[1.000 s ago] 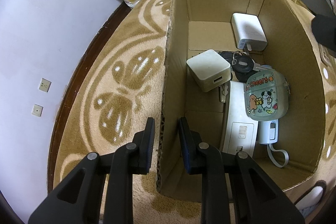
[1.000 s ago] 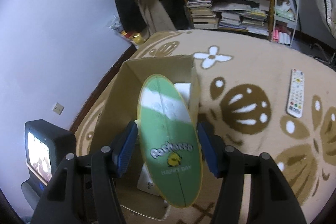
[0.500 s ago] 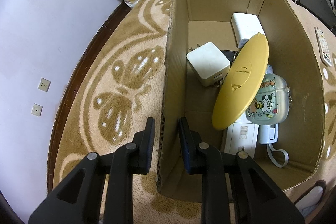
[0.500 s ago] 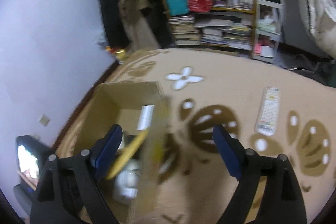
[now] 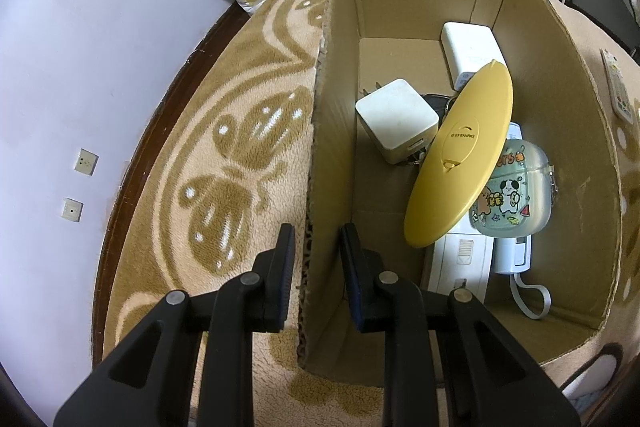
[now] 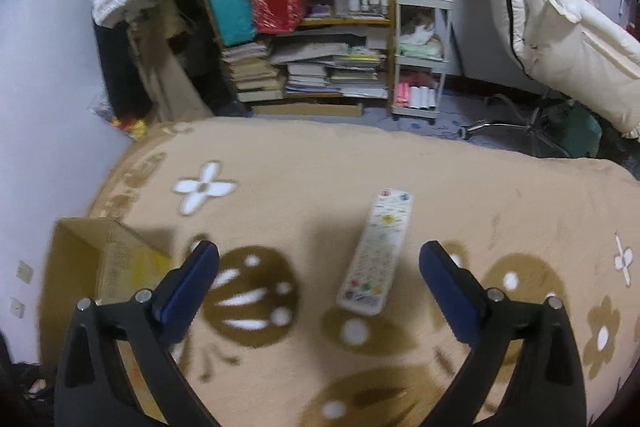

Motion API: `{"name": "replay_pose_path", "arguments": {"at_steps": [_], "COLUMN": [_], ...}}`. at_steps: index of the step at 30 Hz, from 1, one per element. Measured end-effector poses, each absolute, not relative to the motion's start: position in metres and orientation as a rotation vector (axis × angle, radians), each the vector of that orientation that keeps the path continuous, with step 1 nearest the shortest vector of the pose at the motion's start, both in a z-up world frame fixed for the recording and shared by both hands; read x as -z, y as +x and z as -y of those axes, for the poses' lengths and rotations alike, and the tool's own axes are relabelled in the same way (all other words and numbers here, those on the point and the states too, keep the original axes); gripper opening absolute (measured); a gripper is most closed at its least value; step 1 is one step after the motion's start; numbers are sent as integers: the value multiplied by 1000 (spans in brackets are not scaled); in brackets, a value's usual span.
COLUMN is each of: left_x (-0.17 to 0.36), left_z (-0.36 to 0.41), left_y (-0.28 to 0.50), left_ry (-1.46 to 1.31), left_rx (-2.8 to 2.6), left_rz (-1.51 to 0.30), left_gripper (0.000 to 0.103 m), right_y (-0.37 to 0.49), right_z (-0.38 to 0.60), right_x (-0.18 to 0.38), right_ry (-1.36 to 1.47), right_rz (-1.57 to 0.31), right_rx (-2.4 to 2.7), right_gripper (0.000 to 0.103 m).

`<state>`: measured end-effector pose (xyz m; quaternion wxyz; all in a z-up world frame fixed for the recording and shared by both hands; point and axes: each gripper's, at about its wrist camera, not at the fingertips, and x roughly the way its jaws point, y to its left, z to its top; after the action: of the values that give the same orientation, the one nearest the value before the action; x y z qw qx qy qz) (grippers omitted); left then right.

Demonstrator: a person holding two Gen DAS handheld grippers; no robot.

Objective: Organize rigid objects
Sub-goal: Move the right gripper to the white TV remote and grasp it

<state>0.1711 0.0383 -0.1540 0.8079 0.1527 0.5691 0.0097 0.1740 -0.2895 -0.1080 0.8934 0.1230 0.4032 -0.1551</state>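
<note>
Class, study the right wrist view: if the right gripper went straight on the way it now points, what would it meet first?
Probably the white remote control lying on the patterned rug, between the open jaws of the right gripper; depth is uncertain.

both views dim, warm indoor light, source not visible. strong fisheye bend, black vignette at the corners. left wrist view sharp: cardboard box (image 5: 400, 7) inner walls evenly lit, its left wall darker, soft shadow under the yellow oval case (image 5: 460, 159), mild sheen on the clear pouch (image 5: 512, 195). wall (image 5: 80, 47) reads flat pale purple. right wrist view softer, motion blur at lower left where the box edge (image 6: 108, 251) smears; remote (image 6: 378, 251) slightly soft, carpet (image 6: 400, 167) pattern blurred near the bottom. shelf (image 6: 312, 27) background murky and noisy.
</note>
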Motion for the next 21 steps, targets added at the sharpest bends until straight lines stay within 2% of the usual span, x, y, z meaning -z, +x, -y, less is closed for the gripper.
{"name": "replay_pose_path", "arguments": {"at_steps": [8,10,12,15,21], "left_x": [156,156,157,158,159], "left_z": [-38,-37,-37,-36,-35], "left_y": [171,171,171,171,172], "left_ry": [325,326,329,331,338], "left_rx": [-20,-20,-21,-21,-23], "left_rz": [-1222,-1223,-1225,-1226,-1229], "left_gripper": [23,23,23,23,23], "right_y": [194,199,205,211,219], "right_z": [332,340,349,357,364], "right_x": [139,146,157,176,204], "right_ry": [298,318,324,334,322], "right_rz": [-853,-861,-892,-954,-1050], "right_rx": [377,377,407,406,410], "right_gripper": [102,95,93,79,77]}}
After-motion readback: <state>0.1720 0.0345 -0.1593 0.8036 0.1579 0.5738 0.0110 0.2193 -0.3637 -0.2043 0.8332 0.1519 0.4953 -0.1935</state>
